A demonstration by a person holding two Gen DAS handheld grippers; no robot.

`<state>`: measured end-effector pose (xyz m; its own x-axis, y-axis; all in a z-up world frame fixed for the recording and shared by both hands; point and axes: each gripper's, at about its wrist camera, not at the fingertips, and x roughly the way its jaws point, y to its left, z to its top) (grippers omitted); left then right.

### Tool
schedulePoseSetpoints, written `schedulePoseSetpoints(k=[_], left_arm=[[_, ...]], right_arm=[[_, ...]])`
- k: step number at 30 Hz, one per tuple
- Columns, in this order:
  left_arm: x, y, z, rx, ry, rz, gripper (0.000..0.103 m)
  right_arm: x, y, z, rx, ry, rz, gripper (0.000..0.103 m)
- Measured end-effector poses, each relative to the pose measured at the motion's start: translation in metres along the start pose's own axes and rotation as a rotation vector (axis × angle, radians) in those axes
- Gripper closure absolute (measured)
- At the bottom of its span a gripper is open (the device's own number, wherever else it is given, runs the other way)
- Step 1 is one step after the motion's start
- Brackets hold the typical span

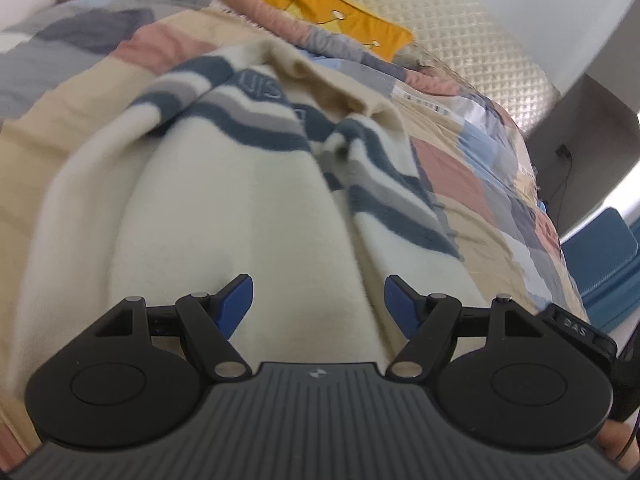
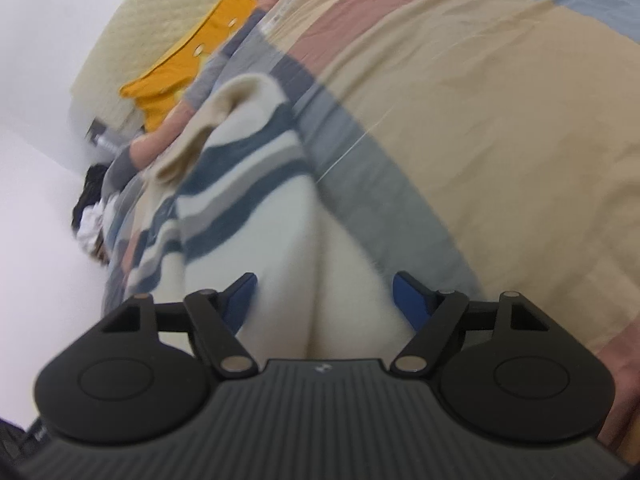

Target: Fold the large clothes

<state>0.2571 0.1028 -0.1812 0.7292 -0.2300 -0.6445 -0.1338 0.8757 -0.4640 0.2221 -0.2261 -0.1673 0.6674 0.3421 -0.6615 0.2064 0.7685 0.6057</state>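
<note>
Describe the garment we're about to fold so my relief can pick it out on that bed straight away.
Start from the bed, covered by a patchwork quilt of tan, pink, grey and blue blocks. On it, directly ahead of both tongs, lies a fleecy cream sweater. Dark blue and grey stripes cross its chest; neither the flat, blocky quilt nor the orange pillow by the headboard has them.

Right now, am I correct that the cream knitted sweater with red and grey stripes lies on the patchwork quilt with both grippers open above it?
Not quite: the cream knitted sweater has dark blue and grey stripes, not red, as the left wrist view shows. It does lie on the patchwork quilt, with the left gripper and right gripper open above it.
</note>
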Motion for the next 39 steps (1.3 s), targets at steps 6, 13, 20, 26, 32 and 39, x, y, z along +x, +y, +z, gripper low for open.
schedulePoseSetpoints(k=[6,13,20,26,32,39], left_arm=[[-0.001,0.004,0.002,-0.028,-0.029,0.012,0.026],[0.003,0.007,0.004,-0.042,-0.030,0.017,0.026],[0.004,0.006,0.002,-0.043,-0.033,0.033,0.026],[0.003,0.004,0.000,-0.038,-0.035,0.037,0.026],[0.003,0.004,0.000,-0.039,-0.037,0.036,0.026],[0.002,0.003,0.000,-0.023,-0.036,0.036,0.026]], right_arm=[[-0.007,0.003,0.000,-0.045,-0.037,-0.026,0.033],[-0.021,-0.004,0.009,-0.009,-0.133,-0.038,0.037],[-0.017,0.020,0.003,-0.136,-0.100,0.075,0.037],[-0.006,0.021,-0.001,-0.148,-0.032,0.056,0.050],[0.010,0.027,-0.012,-0.220,0.035,-0.015,0.054],[-0.001,0.036,-0.015,-0.288,-0.038,-0.027,0.091]])
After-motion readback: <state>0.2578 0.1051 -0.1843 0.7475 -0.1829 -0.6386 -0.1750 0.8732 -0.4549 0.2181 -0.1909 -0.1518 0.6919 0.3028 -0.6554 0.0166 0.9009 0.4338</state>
